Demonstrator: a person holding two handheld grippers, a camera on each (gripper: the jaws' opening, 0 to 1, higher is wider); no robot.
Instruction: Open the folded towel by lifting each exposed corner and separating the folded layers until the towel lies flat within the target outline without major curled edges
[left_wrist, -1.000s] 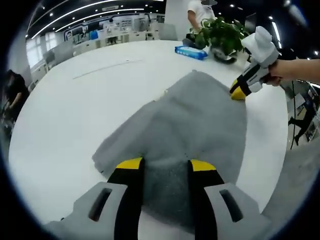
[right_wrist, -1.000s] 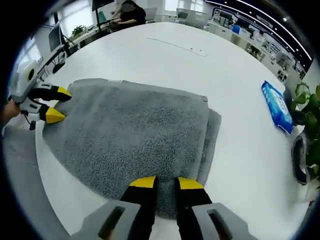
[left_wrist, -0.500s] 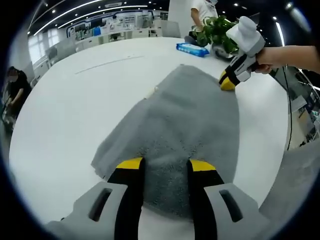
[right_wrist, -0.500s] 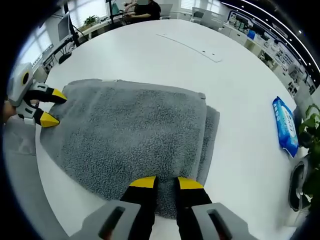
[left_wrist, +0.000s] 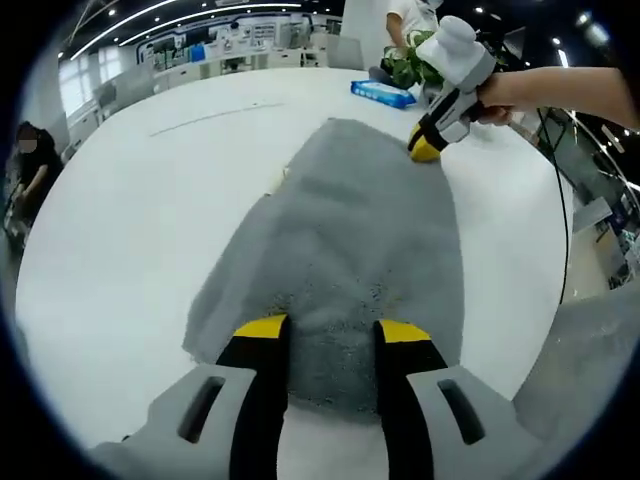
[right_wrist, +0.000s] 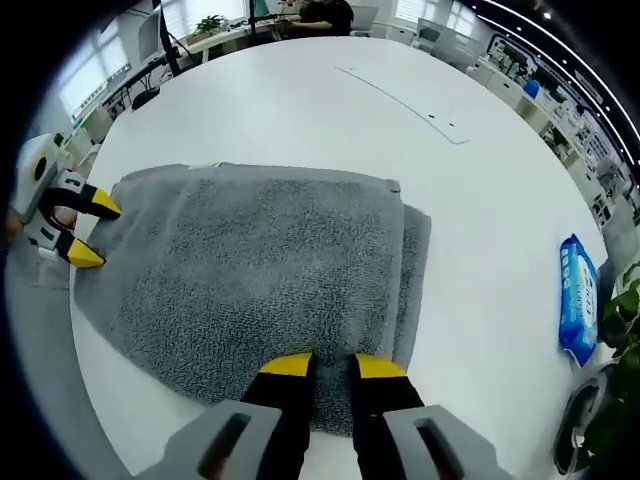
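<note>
Nearest in the left gripper view, the left gripper (left_wrist: 330, 330) is clamped on one corner of the grey towel (left_wrist: 350, 240), its jaws pinching the pile. The right gripper (right_wrist: 328, 367) is likewise closed on the opposite corner. The towel is held stretched between them over the white table (right_wrist: 300, 110) (a lower layer peeks out along one edge). Farther off lies a blue packet (right_wrist: 578, 298), beside a potted plant (left_wrist: 408, 62).

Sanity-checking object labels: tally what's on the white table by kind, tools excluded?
Grey towel: 1
Blue wipes pack: 1
Potted plant: 1
Total: 3
</note>
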